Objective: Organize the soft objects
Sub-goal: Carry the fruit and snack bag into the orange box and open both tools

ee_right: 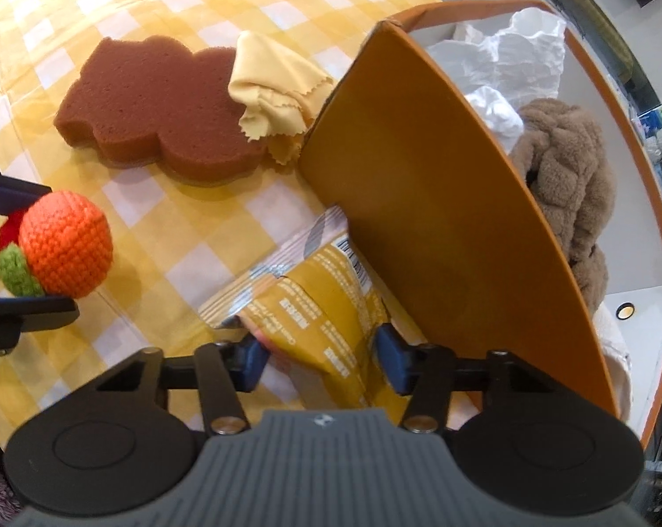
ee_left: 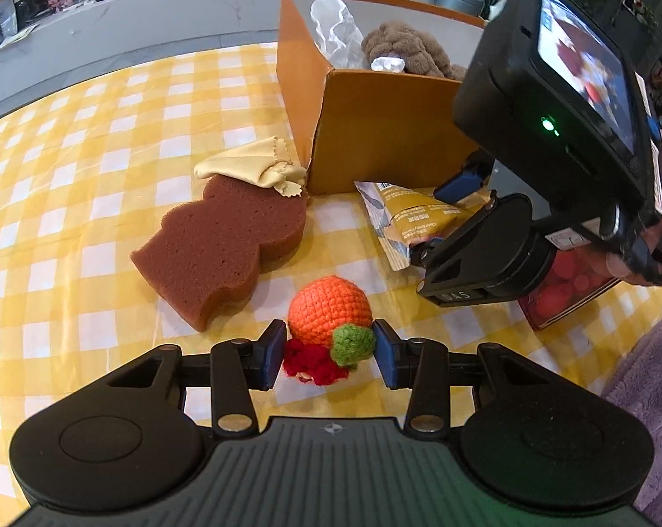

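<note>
The left tool [ee_left: 329, 353] sits low over the yellow checked table [ee_left: 89, 140] with its two blue pads on either side of the crochet toy [ee_left: 329, 314], an orange ball with a green leaf and a red part beneath. The pads [ee_left: 273, 353] stand close to the toy's sides, but a sliver of gap shows on each, so the tool looks half closed around it and not yet pinching; the toy seems to rest on the table. It is bracketed at its narrow lower part, probably because the round ball would slip out of the pads.

The right tool [ee_right: 320, 355] reaches along the near wall of the orange box [ee_right: 419, 202] and straddles the crinkled snack packet [ee_right: 318, 307], which lies on the table against the foot of the box. Its pads are fairly wide and seem to touch or nearly touch the packet's edges; whether it has a firm hold I cannot tell.

The box stands at the far right and already holds a brown plush toy [ee_right: 563, 175] and white crumpled paper [ee_right: 515, 52], so it appears to be the place where soft things are gathered. To the left of the box, the brown sponge [ee_left: 225, 241] lies flat with a folded yellow cloth [ee_left: 256, 164] draped on its far end, both still outside.
</note>
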